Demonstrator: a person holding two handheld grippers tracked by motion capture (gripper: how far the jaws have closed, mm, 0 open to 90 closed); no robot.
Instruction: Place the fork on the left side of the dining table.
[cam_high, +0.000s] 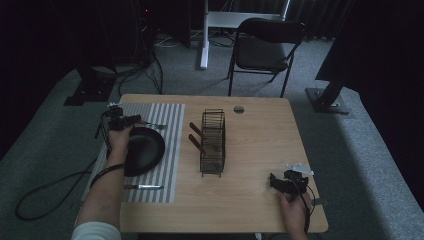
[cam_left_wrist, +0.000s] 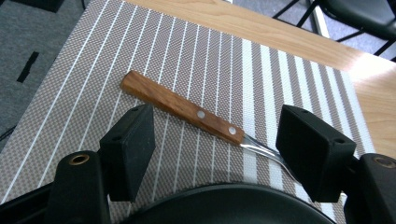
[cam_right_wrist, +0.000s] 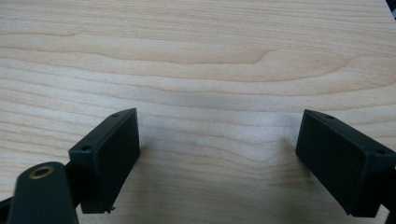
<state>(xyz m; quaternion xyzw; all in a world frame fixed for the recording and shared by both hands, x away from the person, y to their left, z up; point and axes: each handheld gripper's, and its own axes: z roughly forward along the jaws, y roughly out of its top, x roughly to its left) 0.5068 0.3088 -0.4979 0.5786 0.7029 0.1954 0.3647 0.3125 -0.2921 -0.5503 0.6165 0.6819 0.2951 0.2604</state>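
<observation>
- Two hand-held grippers are at work, each with two blocky black jaws. The left gripper sits at the far left of the table, above the far rim of the plate; seen from its own camera, its jaws stand wide apart with nothing between them, and the fork lies on the mat just beyond.
- Right gripper rests near the table's near right corner; its own view shows the jaws spread wide over bare wood, holding nothing.
- One table, pale wood with visible wavy grain.
- One woven placemat, grey-brown with thin white stripes, on the table's left side.
- One round black plate lies on the mat.
- One fork beyond the plate: flat wooden handle with two metal rivets, shiny metal neck; its tines are hidden.
- One knife on the mat's near edge.
- One dark wire rack stands mid-table, with two reddish-brown handles sticking out of its left side.
- One dark folding chair stands on the carpet beyond the table.
- No readable writing anywhere.
</observation>
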